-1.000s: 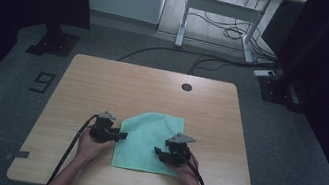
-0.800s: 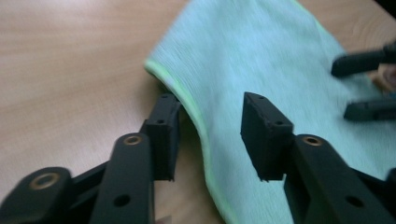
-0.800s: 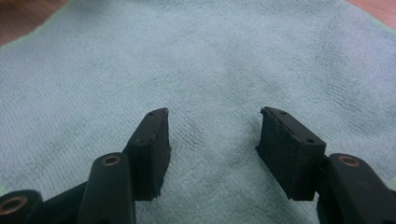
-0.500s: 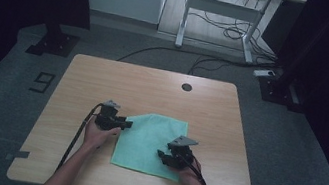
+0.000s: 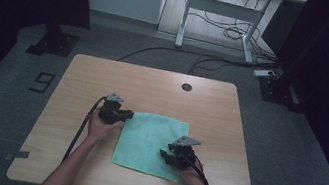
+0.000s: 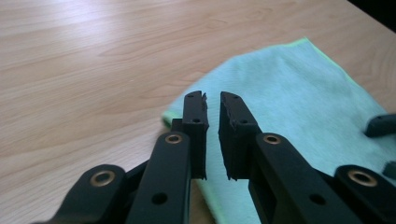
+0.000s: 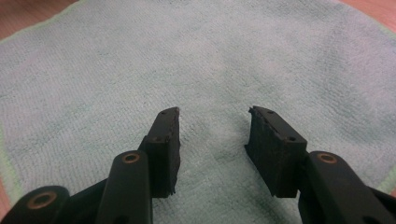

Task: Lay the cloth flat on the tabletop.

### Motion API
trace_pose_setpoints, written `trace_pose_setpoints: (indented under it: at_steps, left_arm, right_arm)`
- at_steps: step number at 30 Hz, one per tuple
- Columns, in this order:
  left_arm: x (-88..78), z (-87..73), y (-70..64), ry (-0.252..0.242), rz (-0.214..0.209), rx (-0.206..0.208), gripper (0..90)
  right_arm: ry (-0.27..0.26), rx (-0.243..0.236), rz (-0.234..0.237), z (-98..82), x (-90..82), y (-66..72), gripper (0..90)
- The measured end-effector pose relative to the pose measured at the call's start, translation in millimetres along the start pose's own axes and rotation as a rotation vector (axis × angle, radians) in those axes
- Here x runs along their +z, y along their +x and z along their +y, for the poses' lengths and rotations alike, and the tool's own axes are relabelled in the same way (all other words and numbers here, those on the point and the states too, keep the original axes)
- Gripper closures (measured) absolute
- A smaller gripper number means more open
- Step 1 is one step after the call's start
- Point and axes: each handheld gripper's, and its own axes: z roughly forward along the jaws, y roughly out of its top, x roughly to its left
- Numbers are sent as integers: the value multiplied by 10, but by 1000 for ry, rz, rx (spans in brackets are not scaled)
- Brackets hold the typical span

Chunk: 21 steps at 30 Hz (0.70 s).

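while you work the cloth: fold not begun
cloth [image 5: 153, 144]: flat, table's near edge
left gripper [image 6: 212, 100]: nearly closed, empty, at cloth's far-left corner
right gripper [image 7: 214, 116]: half-open, closing over cloth
next: pinch corners

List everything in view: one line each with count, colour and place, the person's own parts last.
cloth: 1, light green, flat on the table's near half
table: 1, light wood, centre, with a dark round hole near its far edge
desk frame: 1, white, on the floor beyond
cables: several, dark, under that desk
left gripper: 1, black, at the cloth's far left corner, narrow gap, nothing between
right gripper: 1, black, over the cloth's near right, fingers apart
forearms: 2, bottom edge
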Motion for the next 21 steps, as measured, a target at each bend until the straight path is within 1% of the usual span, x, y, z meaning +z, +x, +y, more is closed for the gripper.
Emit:
trace_pose_setpoints:
  at_steps: [1, 2, 3, 4, 5, 6, 7, 8, 9, 10, 12, 13, 14, 15, 16, 17, 18, 20, 21]
  left_arm:
    - [0, 0, 0, 0, 0, 0, 752]
    - [40, -1, 6, 5, 18, -20, 697]
    - [40, -1, 6, 5, 18, -20, 669]
    - [73, -6, 25, 16, 43, -35, 627]
    - [73, -6, 25, 16, 43, -35, 579]
    - [114, -14, 68, 36, 51, -51, 545]
    - [114, -14, 68, 36, 51, -51, 540]
    - [156, -21, 115, 57, 35, -68, 529]
    - [156, -21, 115, 57, 35, -68, 526]
    - [205, -30, 140, 81, 46, -62, 537]
    - [225, -33, 147, 81, 38, -62, 591]
    - [235, -34, 150, 80, 24, -59, 591]
    - [263, -34, 123, 71, 8, -42, 684]
    - [263, -34, 123, 71, 8, -42, 744]
    - [270, -33, 108, 68, 2, -34, 744]
    - [268, -31, 90, 62, 6, -22, 797]
    - [253, -31, 65, 43, 22, -12, 836]
    - [160, -23, -4, -16, 50, 22, 869]
    - [8, -13, -95, -68, 51, 59, 870]
  right_arm:
    - [0, 0, 0, 0, 0, 0, 532]
    - [2, 2, 2, 1, -3, -6, 531]
    - [2, 2, 2, 1, -3, -6, 531]
    - [2, -6, -6, -6, -9, 0, 527]
    - [2, -6, -6, -6, -9, 0, 527]
    - [0, -6, -9, -17, -18, 3, 527]
    - [0, -6, -9, -17, -18, 3, 527]
    - [-3, -4, -1, -25, -24, -10, 527]
    - [-5, -1, 3, -26, -25, -18, 528]
    - [-5, 2, 9, -26, -25, -24, 529]
    - [-6, 2, 13, -27, -26, -32, 530]
    - [-6, 2, 13, -27, -26, -32, 530]
    - [-10, 2, 14, -32, -27, -39, 532]
    - [-11, 7, 14, -34, -29, -39, 533]
    - [-11, 7, 14, -34, -29, -39, 533]
    - [-11, 11, 13, -36, -32, -42, 536]
    - [-11, 12, 11, -37, -34, -47, 539]
    - [-7, 18, 9, -36, -44, -67, 542]
    - [-6, 15, 7, -36, -48, -77, 542]
